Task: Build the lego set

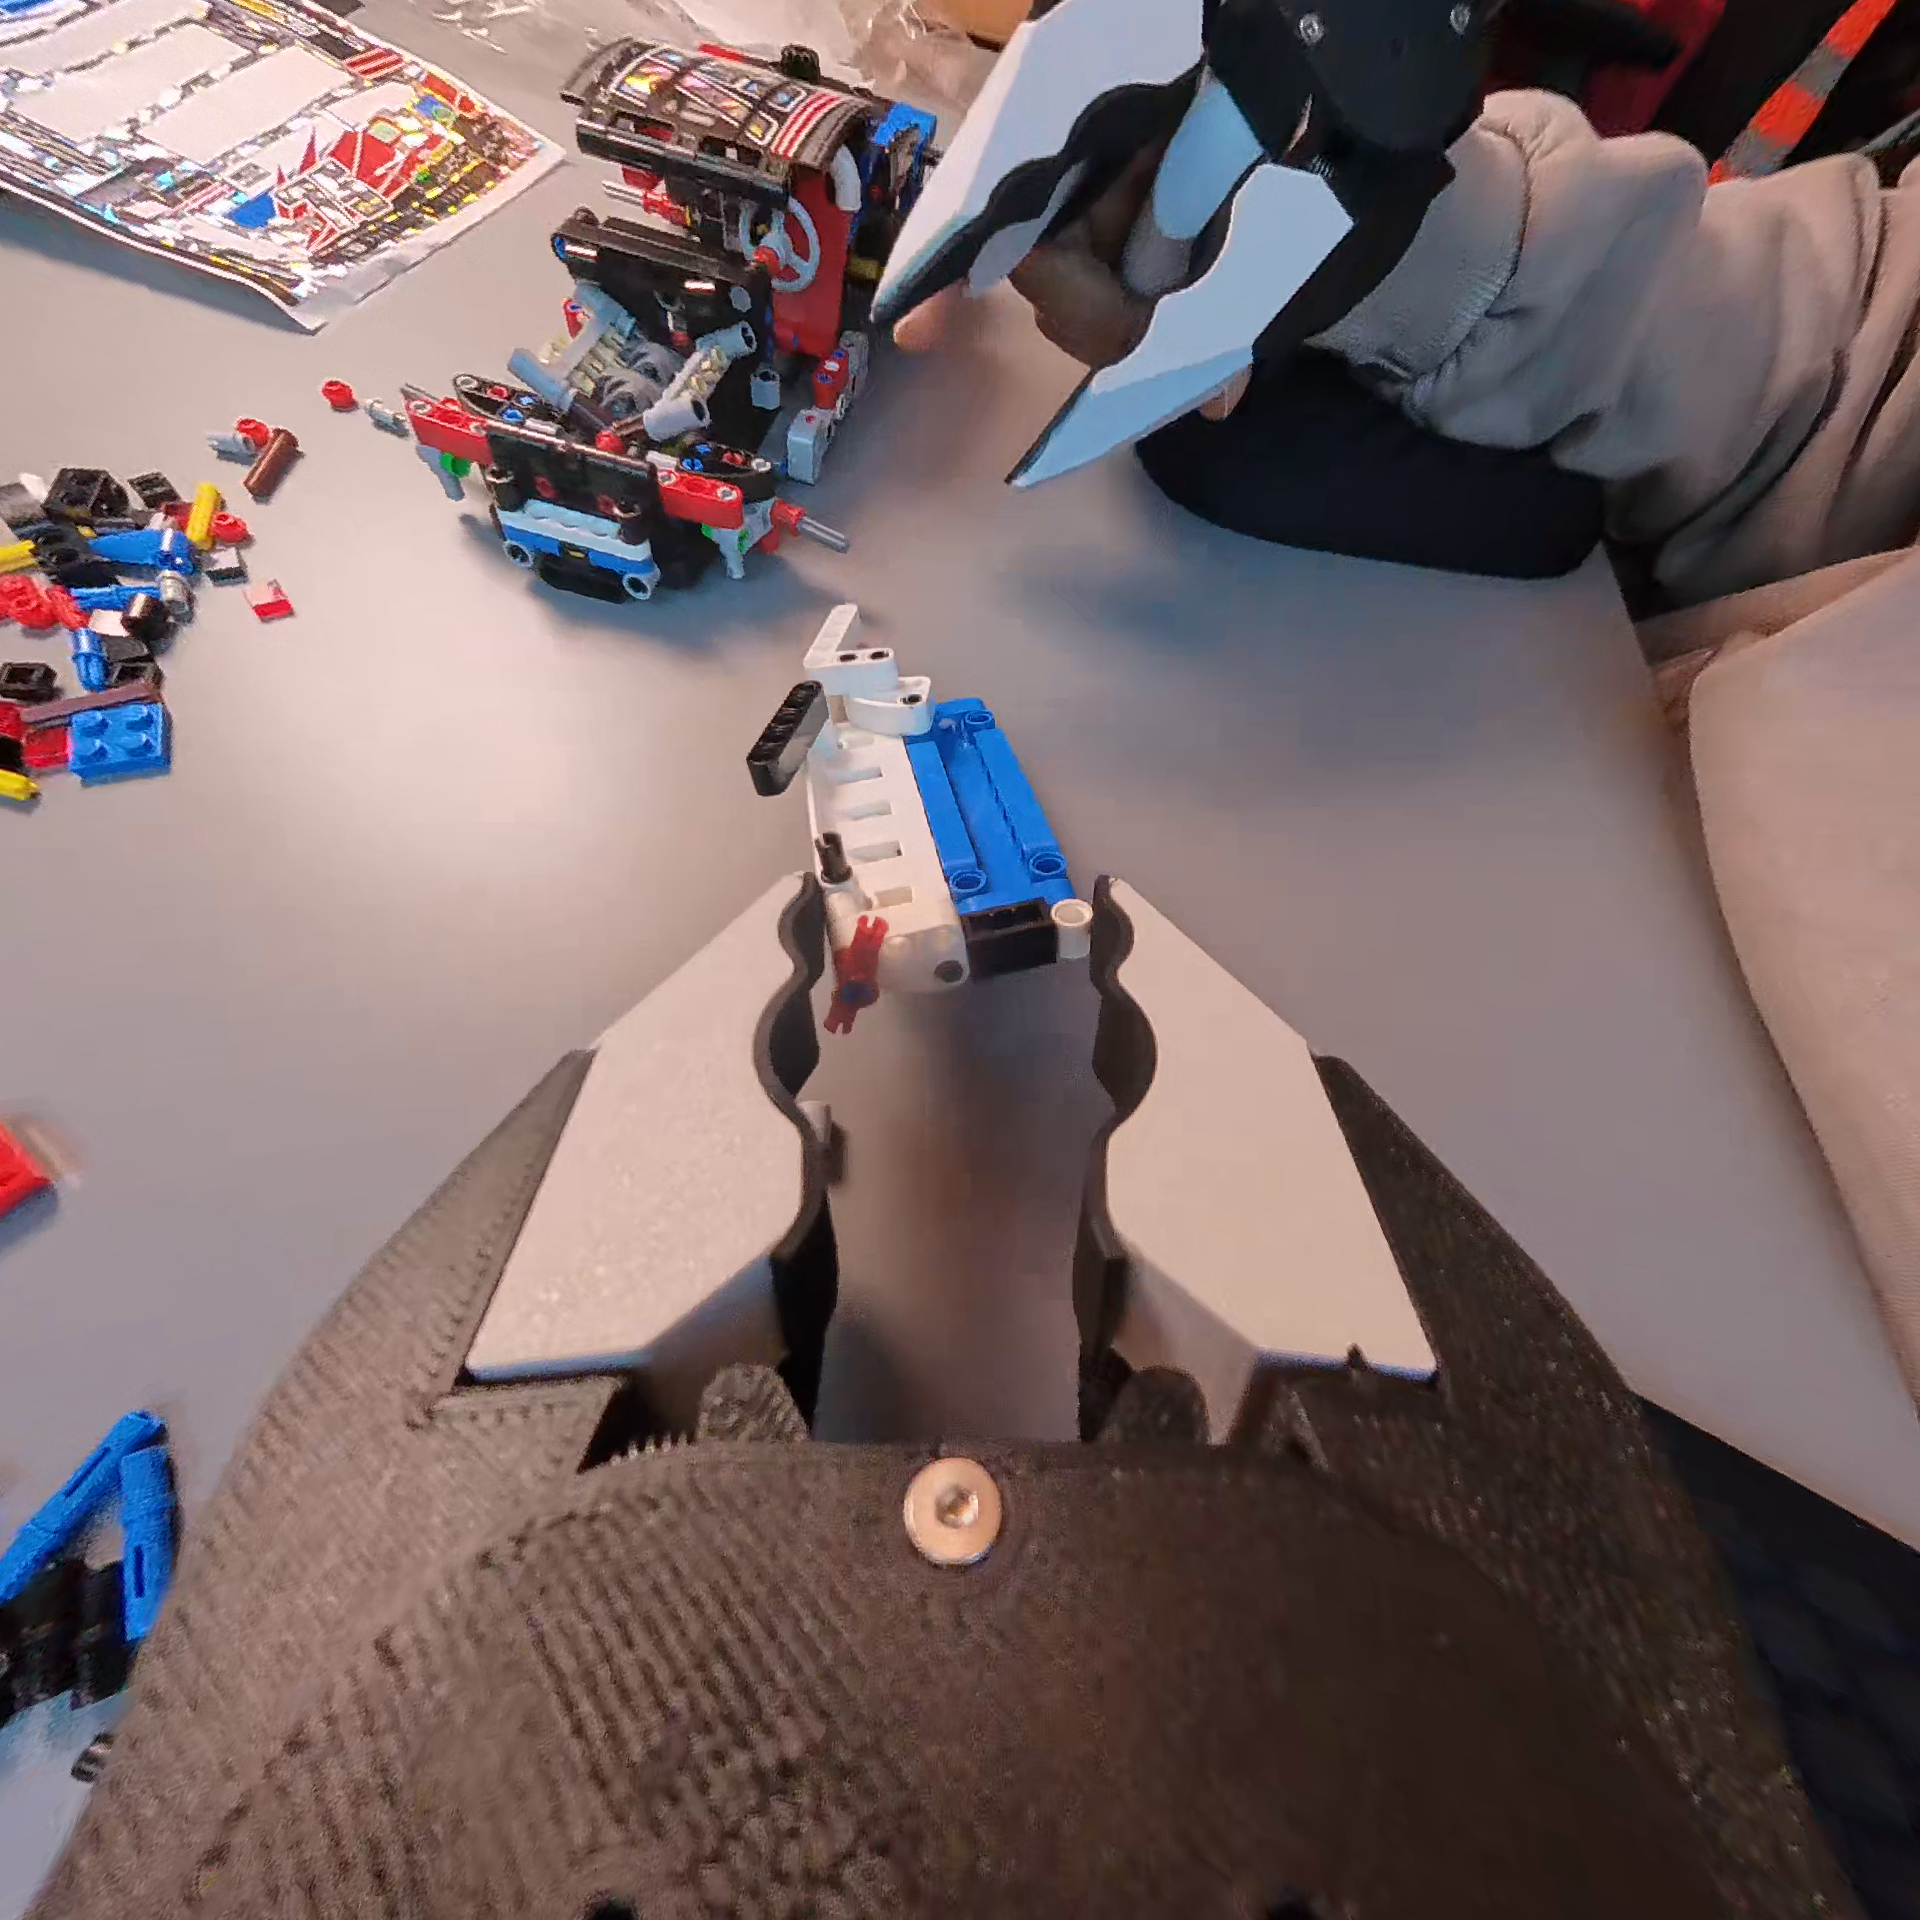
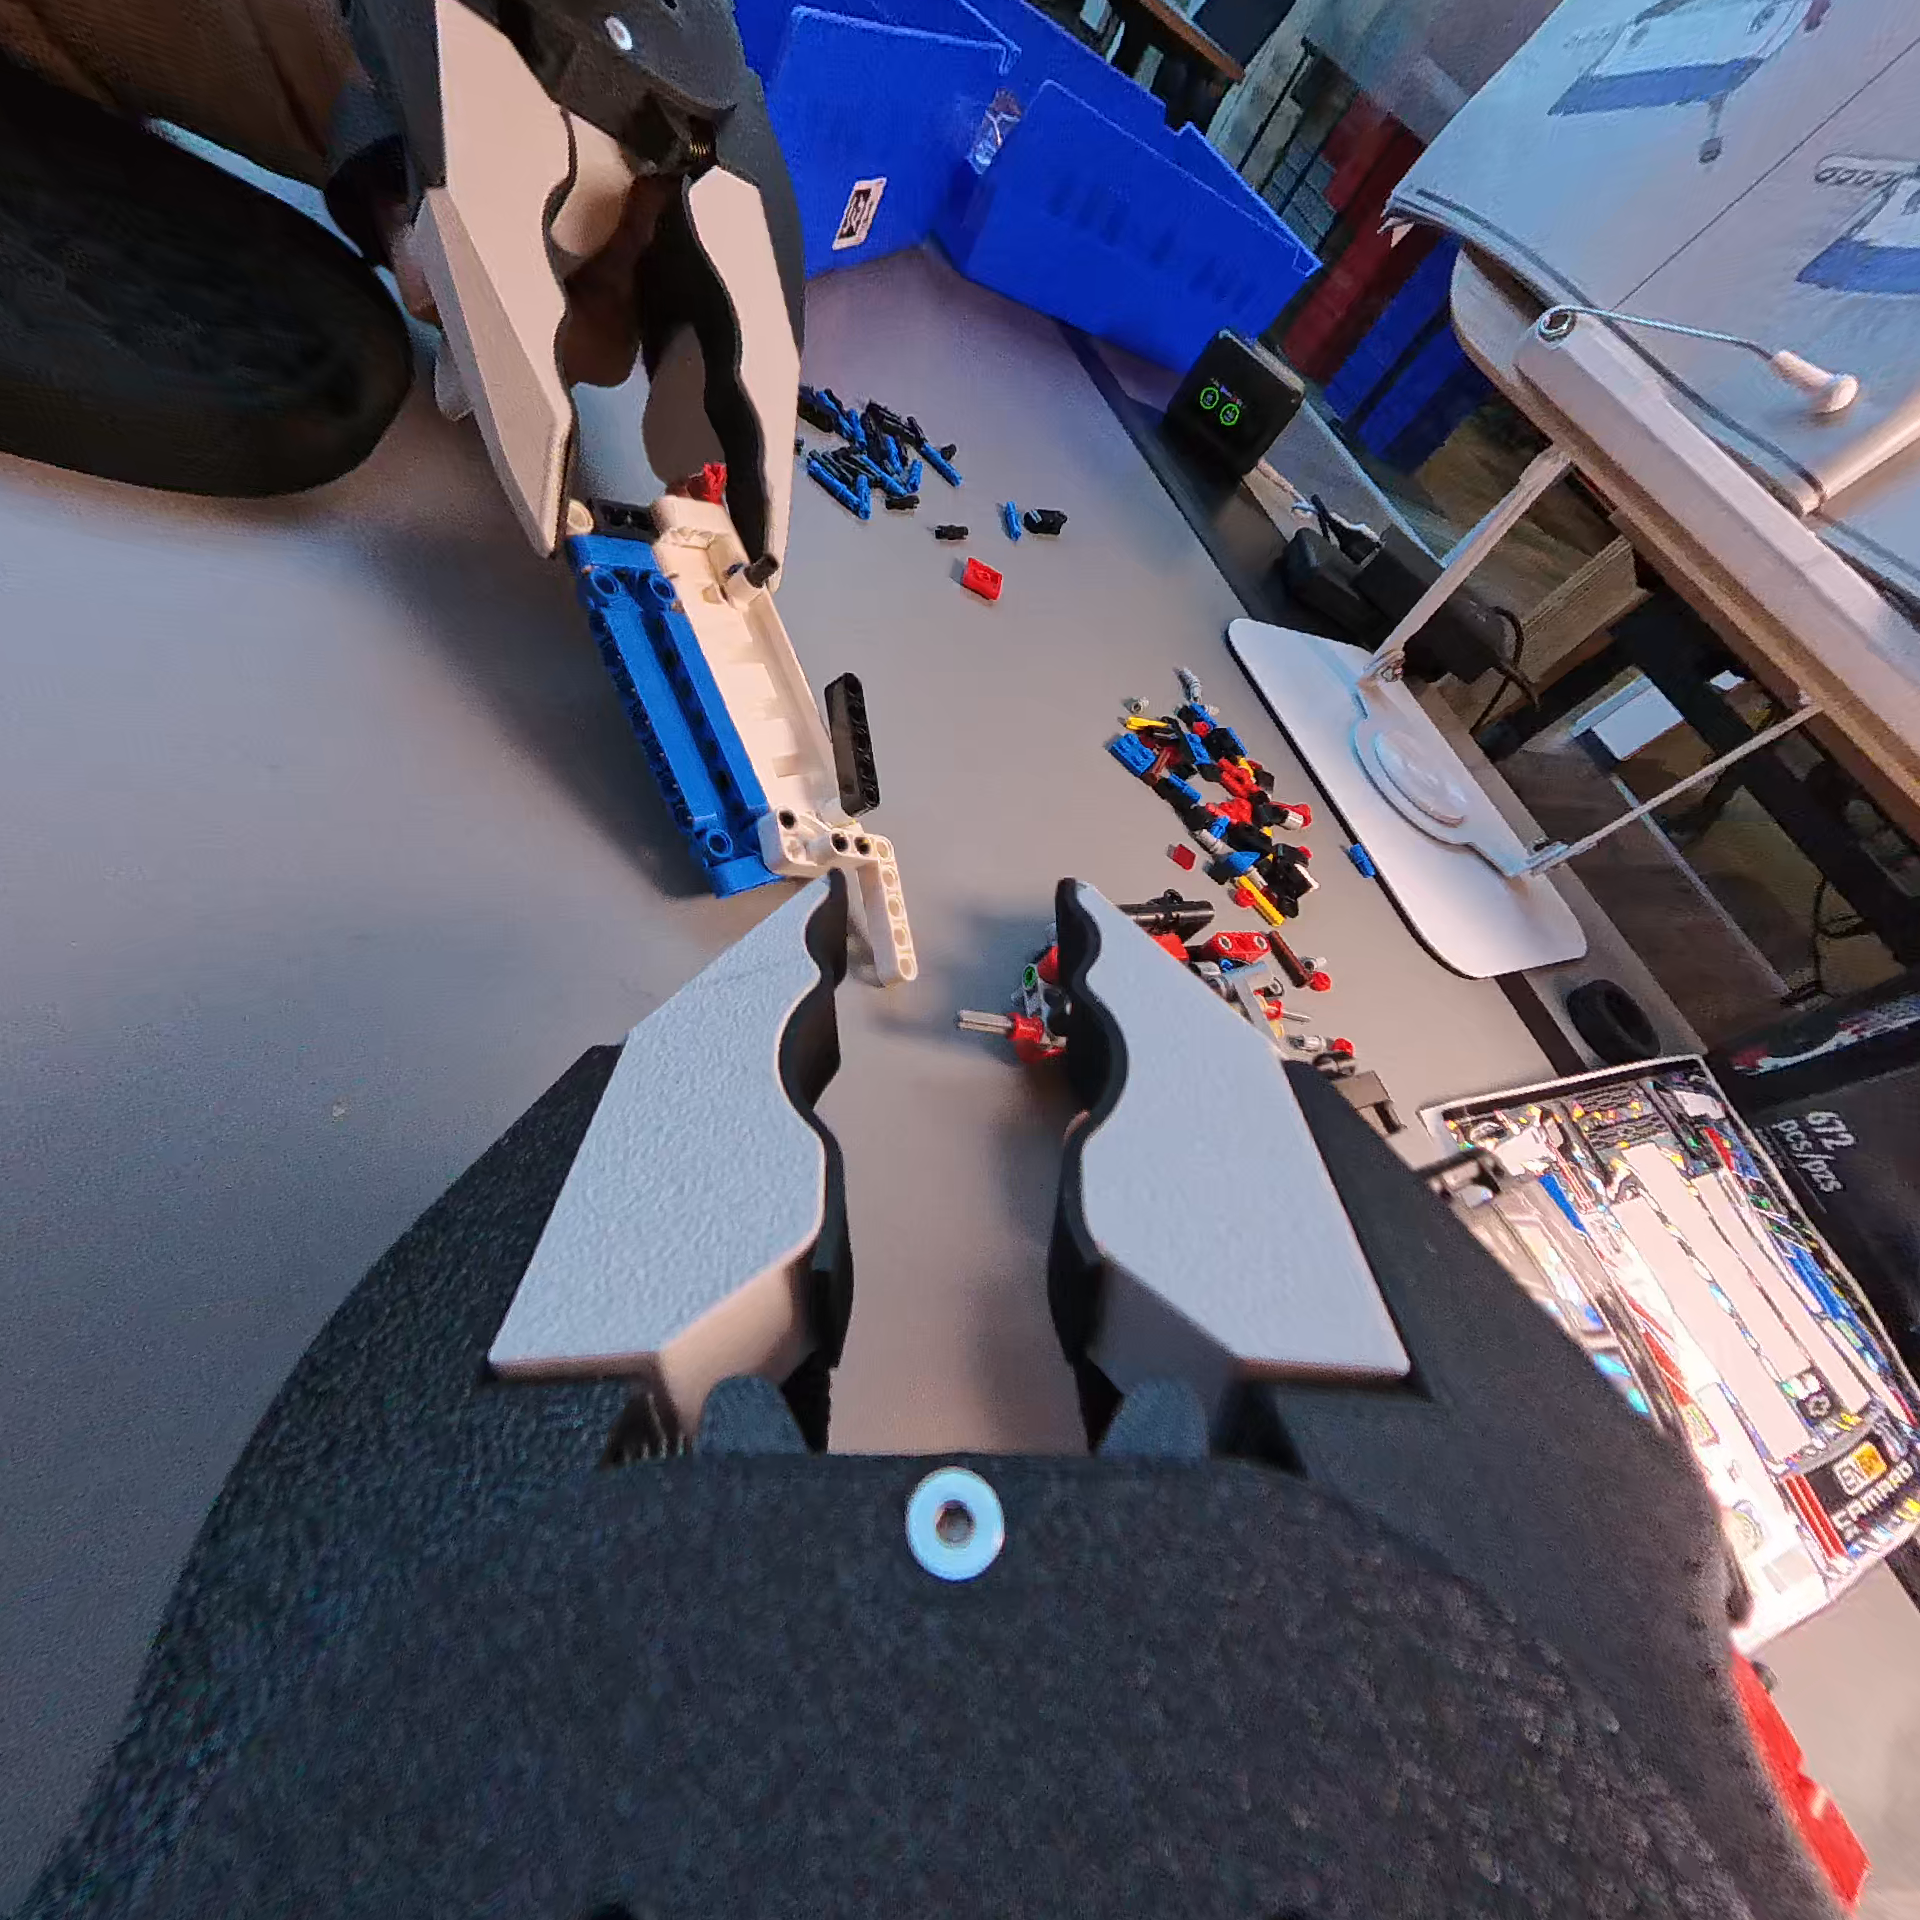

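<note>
On the table (image 1: 416, 883), a small sub-assembly (image 1: 914, 831) is set just ahead of the left gripper (image 1: 951, 914); the larger model (image 1: 686, 343) is placed behind it, loose pieces (image 1: 94, 603) to its left.

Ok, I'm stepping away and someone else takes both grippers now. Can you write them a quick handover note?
Left gripper: open, its fingertips either side of the near end of the blue-and-white brick sub-assembly, which lies on the grey table; a clamp cannot be seen.
Right gripper: open and empty, by the sub-assembly's far end.
Done: the red, black and blue partly built truck stands beyond.
Left: loose bricks, blue and black pins and the sub-assembly remain unattached. Sticker sheet lies beside the truck.
</note>
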Motion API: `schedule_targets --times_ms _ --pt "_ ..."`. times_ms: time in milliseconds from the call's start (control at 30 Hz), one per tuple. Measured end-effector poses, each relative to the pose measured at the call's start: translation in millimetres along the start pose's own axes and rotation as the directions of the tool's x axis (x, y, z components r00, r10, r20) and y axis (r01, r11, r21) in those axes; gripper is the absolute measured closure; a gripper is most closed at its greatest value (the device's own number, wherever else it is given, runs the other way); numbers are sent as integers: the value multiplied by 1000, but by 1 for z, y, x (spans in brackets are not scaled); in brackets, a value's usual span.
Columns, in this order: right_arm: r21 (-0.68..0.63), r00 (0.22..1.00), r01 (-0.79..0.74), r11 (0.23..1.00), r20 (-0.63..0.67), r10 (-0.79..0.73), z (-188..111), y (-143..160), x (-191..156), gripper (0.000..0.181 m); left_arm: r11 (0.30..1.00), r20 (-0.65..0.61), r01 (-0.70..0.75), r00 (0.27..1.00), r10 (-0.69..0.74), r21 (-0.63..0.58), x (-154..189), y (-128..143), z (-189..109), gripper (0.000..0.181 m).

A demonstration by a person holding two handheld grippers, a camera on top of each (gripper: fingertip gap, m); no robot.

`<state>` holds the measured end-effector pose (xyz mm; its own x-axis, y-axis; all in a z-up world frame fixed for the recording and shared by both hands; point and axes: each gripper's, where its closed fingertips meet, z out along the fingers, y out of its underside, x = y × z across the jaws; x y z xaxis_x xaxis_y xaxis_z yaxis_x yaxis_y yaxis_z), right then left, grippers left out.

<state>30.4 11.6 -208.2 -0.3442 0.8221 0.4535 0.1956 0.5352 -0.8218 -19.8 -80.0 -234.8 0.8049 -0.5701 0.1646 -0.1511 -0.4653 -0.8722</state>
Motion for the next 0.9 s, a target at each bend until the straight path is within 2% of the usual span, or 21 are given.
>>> schedule_targets --times_ms 33,300,433,500,600,667,767,833,900 --pt "-8 1000 5 1000 3 -5 0 2 -1 143 1000 -6 17 1000 -16 10 0 -1 -1 132" --pt "-39 992 108 993 70 -105 11 2 -26 140 988 -53 148 988 -146 52 -1 -8 -3 132" --pt "-53 987 124 991 114 -117 23 1 -41 143 989 -59 137 989 -135 47 1 -8 -1 132" --pt "-35 994 18 999 106 -14 28 -7 -38 146 996 -32 79 996 -79 29 1 -6 1 132" --pt "-41 969 -225 973 96 228 39 -18 -20 153 998 14 -65 998 65 -1 6 -4 5 132" --pt "-97 959 -249 964 116 259 50 -19 -18 153 993 39 -121 992 121 -18 8 -5 8 132" --pt "-201 969 -190 961 120 217 69 -10 -21 162 980 67 -194 978 196 -35 12 -5 8 132" --pt "-243 945 -232 942 175 278 76 -8 -30 174 975 83 -213 972 218 -60 11 -1 8 132" --pt "-251 931 -270 930 177 318 77 -7 -28 175 966 93 -245 963 252 -83 10 3 7 132"
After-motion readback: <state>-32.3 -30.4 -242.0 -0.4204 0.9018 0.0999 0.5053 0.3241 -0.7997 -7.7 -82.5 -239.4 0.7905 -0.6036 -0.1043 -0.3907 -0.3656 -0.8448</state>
